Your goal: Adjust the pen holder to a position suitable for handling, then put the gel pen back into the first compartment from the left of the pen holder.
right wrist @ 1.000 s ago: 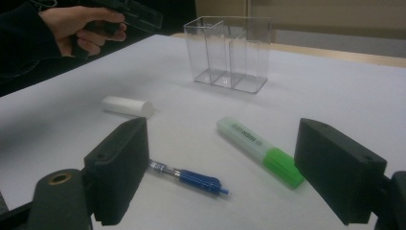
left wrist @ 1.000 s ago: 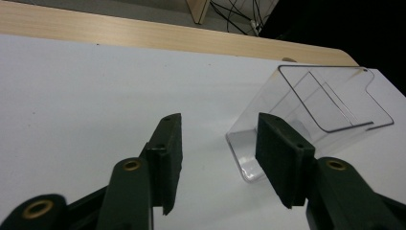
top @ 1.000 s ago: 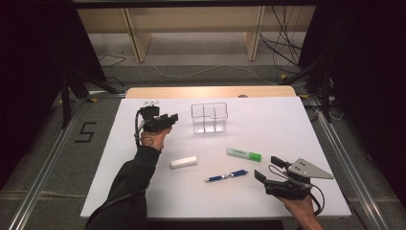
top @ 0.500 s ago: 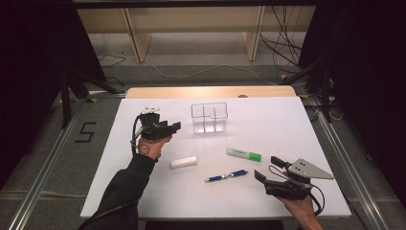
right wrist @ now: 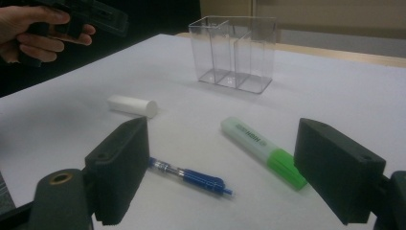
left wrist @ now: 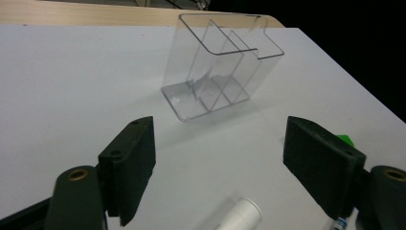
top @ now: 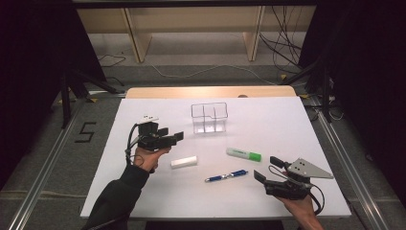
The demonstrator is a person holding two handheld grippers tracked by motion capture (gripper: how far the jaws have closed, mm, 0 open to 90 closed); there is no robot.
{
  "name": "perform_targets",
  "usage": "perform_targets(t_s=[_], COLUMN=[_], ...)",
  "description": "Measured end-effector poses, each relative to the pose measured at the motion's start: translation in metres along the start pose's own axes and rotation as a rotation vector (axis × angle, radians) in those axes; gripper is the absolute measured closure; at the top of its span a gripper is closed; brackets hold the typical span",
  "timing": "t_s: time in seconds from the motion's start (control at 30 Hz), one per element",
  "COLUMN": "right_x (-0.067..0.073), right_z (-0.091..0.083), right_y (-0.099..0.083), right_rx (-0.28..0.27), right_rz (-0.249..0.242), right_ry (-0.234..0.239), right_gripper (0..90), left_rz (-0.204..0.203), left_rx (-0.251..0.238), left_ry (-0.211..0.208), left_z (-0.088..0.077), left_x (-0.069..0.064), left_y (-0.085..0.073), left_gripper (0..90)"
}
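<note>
A clear plastic organizer with several compartments stands upright at the far middle of the white table. Nearer lie a white cylinder, a blue pen and a green highlighter. My left gripper hovers open just left of and above the cylinder, pointing right. Its own view looks between the jaws at the organizer, with the cylinder's end low in the gap. My right gripper is open near the front right. In its view the pen and highlighter lie ahead of the jaws.
The white table top ends in a wooden strip at the far side. Wooden shelf legs and cables lie beyond it. The person's left hand shows at the top left of the right gripper view.
The left gripper has drawn back from beside the organizer toward the person and now sits close to the white cylinder. The right gripper has stayed put.
</note>
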State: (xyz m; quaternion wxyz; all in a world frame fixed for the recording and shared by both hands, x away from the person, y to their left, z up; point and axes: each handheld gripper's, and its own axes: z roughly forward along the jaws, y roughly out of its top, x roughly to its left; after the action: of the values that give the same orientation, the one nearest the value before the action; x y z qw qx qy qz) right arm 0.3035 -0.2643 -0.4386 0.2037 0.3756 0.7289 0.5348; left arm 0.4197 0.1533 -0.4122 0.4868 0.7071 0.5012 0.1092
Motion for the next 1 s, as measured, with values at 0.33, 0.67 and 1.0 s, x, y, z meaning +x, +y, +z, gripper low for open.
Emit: perform_targets(t_s=[0.33, 0.67, 1.0], right_x=[0.000, 0.001, 0.000], right_z=[-0.002, 0.001, 0.002], right_y=[-0.001, -0.002, -0.002], right_rx=[0.015, 0.030, 0.038], right_rz=[0.000, 0.002, 0.010], right_ry=[0.007, 0.015, 0.021], right_gripper=[20.5, 20.3, 20.1], left_rz=[0.060, 0.097, 0.120], left_rx=[-0.009, 0.001, 0.009], left_ry=[-0.045, -0.058, -0.068], left_z=[-0.019, -0.026, -0.029], left_x=[-0.013, -0.022, -0.027], left_y=[-0.014, -0.031, -0.040], left_gripper=[20.7, 19.3, 18.3])
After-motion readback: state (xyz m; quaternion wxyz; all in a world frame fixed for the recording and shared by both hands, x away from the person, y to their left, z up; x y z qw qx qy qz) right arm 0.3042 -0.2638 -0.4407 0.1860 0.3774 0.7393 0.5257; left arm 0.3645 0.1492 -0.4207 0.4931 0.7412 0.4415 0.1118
